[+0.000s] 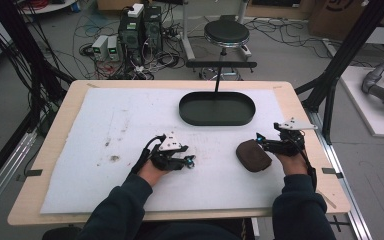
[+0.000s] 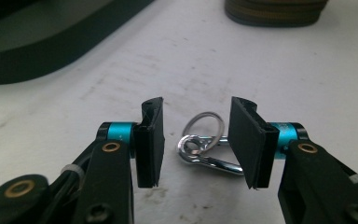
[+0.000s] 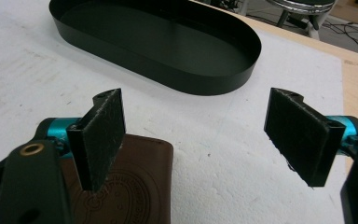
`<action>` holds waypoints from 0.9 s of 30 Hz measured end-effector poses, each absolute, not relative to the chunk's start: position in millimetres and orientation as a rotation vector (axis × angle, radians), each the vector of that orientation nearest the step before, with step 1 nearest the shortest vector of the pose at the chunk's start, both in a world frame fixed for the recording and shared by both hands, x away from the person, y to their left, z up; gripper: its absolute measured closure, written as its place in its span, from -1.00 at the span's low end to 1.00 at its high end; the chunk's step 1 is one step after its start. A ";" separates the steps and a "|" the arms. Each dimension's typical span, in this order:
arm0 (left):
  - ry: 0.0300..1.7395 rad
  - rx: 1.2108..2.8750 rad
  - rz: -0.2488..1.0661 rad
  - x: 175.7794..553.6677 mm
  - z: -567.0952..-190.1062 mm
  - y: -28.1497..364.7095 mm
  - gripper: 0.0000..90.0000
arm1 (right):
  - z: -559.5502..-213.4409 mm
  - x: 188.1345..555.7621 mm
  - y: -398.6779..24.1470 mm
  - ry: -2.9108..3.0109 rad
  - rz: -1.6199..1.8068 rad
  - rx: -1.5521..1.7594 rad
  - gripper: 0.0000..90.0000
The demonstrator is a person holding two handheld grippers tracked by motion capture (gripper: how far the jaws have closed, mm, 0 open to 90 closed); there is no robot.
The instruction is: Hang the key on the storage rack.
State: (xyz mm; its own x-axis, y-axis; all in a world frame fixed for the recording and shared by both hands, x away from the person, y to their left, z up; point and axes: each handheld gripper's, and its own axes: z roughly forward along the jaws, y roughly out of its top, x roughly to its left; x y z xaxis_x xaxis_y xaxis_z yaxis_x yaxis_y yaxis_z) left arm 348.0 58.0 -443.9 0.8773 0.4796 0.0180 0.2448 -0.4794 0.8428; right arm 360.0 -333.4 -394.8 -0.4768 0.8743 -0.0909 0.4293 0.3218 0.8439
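A silver carabiner clip with a key ring [image 2: 204, 149] lies on the white mat between the jaws of my left gripper [image 2: 196, 142], which is open around it without closing. In the high view the left gripper [image 1: 189, 161] sits at the mat's middle, pointing right. A brown leather wallet [image 1: 253, 155] lies on the mat to the right of it. My right gripper [image 1: 261, 140] is open just beside the wallet; the wallet [image 3: 135, 186] shows under its left jaw in the right gripper view. A black oval tray [image 1: 217, 108] stands empty farther back.
The white mat [image 1: 105, 145] covers most of the wooden table [image 1: 60, 120]. A black stool [image 1: 226, 33], computers and cables stand on the floor behind the table. The tray's rim [image 3: 200, 84] lies a short way ahead of the right gripper [image 3: 198, 135].
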 end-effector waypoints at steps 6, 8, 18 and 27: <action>0.525 2.114 0.293 349.8 -446.8 56.0 0.51 | -394.7 359.7 -333.3 2.043 1.059 1.150 -0.54; 0.537 2.118 0.285 350.5 -447.0 55.8 0.67 | -394.7 359.6 -333.1 2.043 1.058 1.148 -0.54; 0.663 2.084 0.229 359.9 -447.4 64.7 0.93 | -394.6 359.5 -333.8 2.043 1.059 1.147 -0.53; 0.666 2.106 0.238 358.4 -446.7 64.2 0.95 | -394.5 358.9 -334.3 2.042 1.061 1.153 -0.53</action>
State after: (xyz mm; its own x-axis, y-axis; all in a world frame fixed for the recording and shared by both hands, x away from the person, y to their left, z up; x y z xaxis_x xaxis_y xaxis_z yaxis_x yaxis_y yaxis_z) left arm 358.4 64.2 -446.7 0.8371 0.5417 -0.0760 0.3716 -0.4611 0.8058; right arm 358.9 -334.3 -394.5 -0.4732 0.8768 -0.0861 0.4333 0.3167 0.8438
